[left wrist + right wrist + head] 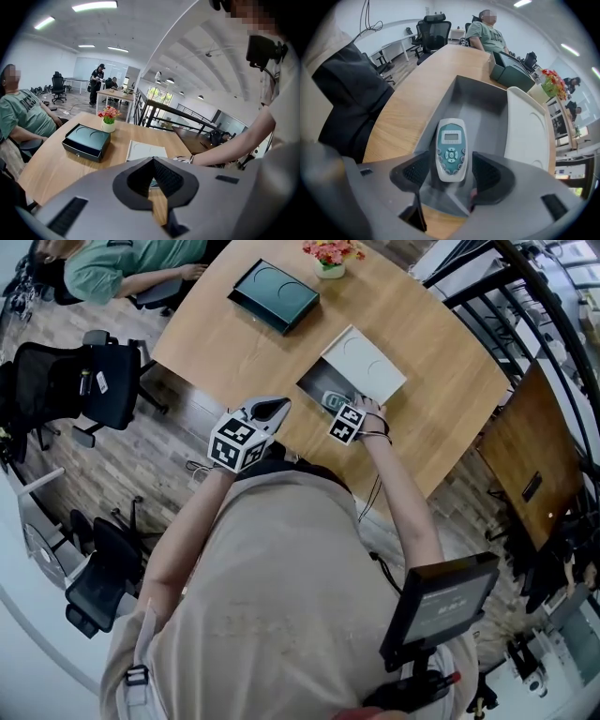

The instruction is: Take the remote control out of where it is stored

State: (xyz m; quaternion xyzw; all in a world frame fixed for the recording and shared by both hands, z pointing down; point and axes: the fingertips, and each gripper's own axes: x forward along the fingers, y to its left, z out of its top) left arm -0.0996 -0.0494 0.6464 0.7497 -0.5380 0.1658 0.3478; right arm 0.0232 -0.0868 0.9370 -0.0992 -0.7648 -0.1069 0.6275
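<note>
A white and teal remote control (451, 149) lies face up in the open grey drawer (483, 108) of a white box (366, 367) on the wooden table (234, 343). My right gripper (452, 172) reaches into the drawer and stands open, one jaw on each side of the remote's near end, with a gap on both sides. In the head view the remote (333, 399) shows just beyond the right gripper (337, 409). My left gripper (279, 409) hangs shut and empty near the table's front edge, left of the drawer; its closed jaws fill the left gripper (152, 180) view.
A dark green box (275, 294) and a pot of flowers (328, 256) stand farther back on the table. A person in a green shirt (122, 268) sits at the far left corner. Black office chairs (84, 381) stand left of the table, a black railing (525, 296) to the right.
</note>
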